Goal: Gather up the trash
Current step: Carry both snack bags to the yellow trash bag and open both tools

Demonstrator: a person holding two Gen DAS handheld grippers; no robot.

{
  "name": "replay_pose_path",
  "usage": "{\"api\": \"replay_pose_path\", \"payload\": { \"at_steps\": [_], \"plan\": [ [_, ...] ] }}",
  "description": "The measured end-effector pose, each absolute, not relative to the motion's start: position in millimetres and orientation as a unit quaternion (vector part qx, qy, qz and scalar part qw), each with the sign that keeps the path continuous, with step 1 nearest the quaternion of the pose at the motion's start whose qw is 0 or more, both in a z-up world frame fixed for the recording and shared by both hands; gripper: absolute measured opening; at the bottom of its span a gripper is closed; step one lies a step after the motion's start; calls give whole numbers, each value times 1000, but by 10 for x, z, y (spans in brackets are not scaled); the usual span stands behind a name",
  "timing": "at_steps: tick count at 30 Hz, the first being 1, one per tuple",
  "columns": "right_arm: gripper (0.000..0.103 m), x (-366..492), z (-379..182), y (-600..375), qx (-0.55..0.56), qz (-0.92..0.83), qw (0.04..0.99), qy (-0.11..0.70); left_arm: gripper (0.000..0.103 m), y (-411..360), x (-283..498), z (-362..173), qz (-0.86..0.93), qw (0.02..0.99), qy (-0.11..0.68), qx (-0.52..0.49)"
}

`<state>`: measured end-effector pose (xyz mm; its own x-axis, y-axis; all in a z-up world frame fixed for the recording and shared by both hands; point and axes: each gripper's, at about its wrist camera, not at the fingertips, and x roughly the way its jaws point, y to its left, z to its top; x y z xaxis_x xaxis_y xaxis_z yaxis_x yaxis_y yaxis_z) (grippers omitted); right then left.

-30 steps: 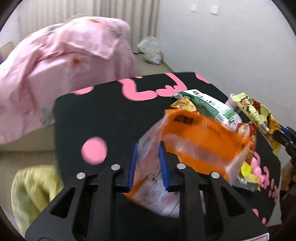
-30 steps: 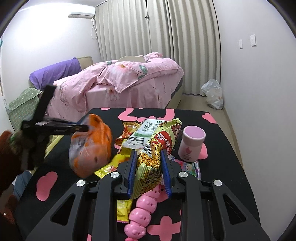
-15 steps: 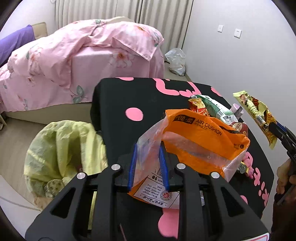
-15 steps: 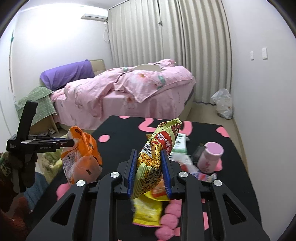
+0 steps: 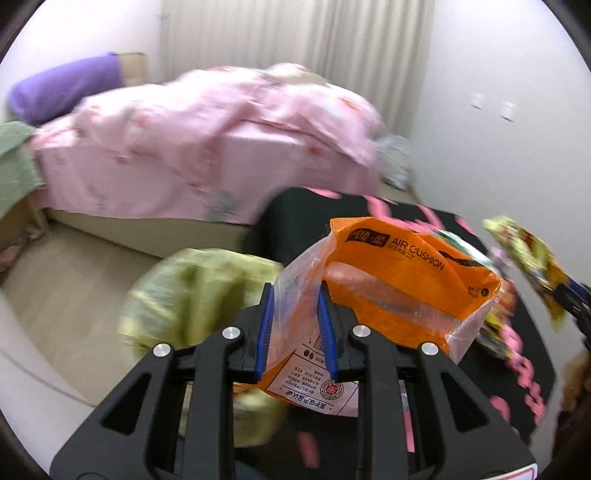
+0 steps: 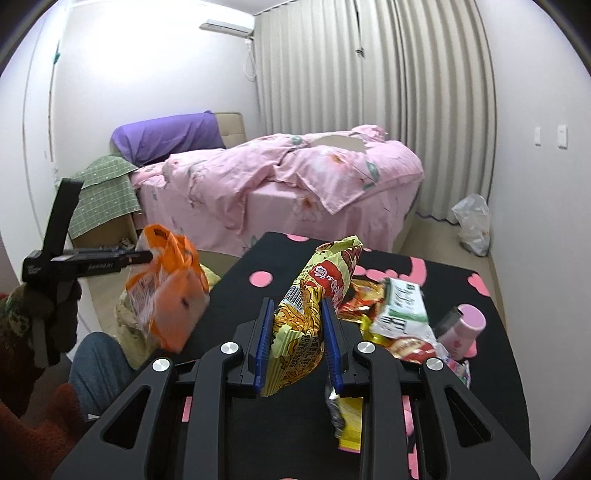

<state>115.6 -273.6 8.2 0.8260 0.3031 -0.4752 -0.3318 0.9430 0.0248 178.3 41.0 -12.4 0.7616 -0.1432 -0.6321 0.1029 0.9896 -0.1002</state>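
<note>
Now the left gripper [image 5: 295, 328] clamps the orange bag [image 5: 399, 280] in the air, near the green bin bag [image 5: 192, 291] on the floor left of the table [image 6: 236, 291]. The right gripper [image 6: 297, 343] pinches a yellow wrapper [image 6: 314, 291]. Each should hang over the bin's mouth before letting go.

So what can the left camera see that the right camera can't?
Only the left wrist view shows the words AIR CUSHION on the orange bag pinched in the left gripper, and most of the yellow-green trash bag on the floor. Only the right wrist view shows the pink bottle, the air conditioner and the person's left hand. Both show the pink bed, the black table and the yellow snack packet in the right gripper.
</note>
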Motion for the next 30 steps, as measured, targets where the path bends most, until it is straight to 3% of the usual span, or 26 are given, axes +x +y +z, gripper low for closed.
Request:
{"api": "replay_pose_path", "payload": {
  "at_steps": [9, 18, 22, 30],
  "plan": [
    [25, 1294, 109, -2221, -69, 215, 943, 243, 22, 1241, 1973, -286, 93, 939, 332, -8],
    [25, 1841, -31, -1408, -108, 330, 899, 265, 22, 1346, 2192, -1090, 59, 903, 424, -15],
    [25, 2177, -271, -947, -117, 385, 864, 301, 22, 1425, 2145, -1309, -1, 880, 467, -88],
    [25, 2830, -995, -57, -154, 429, 781, 427, 22, 1694, 2099, -1204, 14, 887, 446, -119]
  ]
}}
